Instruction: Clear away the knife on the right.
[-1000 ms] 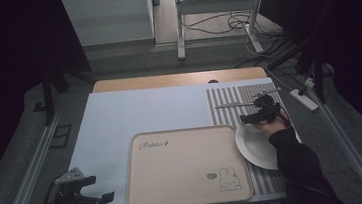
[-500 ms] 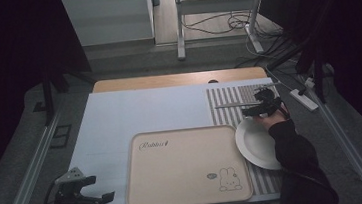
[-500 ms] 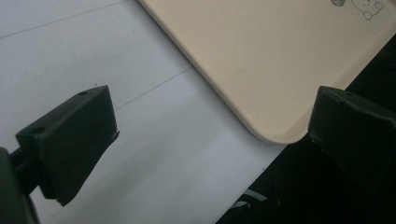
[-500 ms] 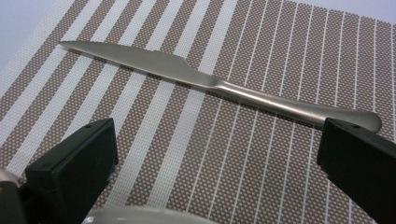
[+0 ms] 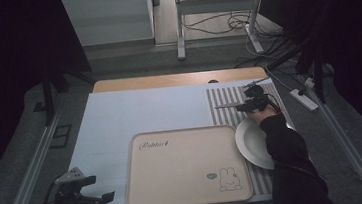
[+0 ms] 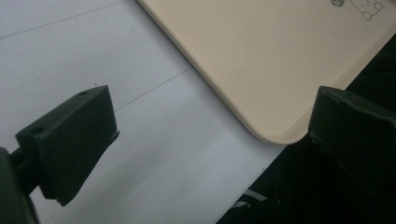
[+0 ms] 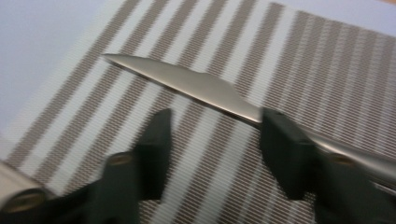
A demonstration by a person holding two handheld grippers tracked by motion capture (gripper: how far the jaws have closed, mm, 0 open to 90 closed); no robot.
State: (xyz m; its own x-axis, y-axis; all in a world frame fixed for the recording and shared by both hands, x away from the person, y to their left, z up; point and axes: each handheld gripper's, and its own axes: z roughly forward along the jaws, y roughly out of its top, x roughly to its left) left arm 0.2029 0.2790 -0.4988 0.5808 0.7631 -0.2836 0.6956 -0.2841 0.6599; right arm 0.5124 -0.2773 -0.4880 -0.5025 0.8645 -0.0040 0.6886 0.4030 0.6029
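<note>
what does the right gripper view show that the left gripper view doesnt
The right gripper view looks down on the striped placemat, where a metal knife lies slantwise; its blade passes the right gripper, whose jaws stand apart, and whether a jaw touches it cannot be told.

The left gripper view shows the rounded corner of the beige tray with part of its rabbit drawing, and the left gripper with its jaws wide apart and nothing between them.

Both show the pale table cover and black jaws rising from the bottom.
</note>
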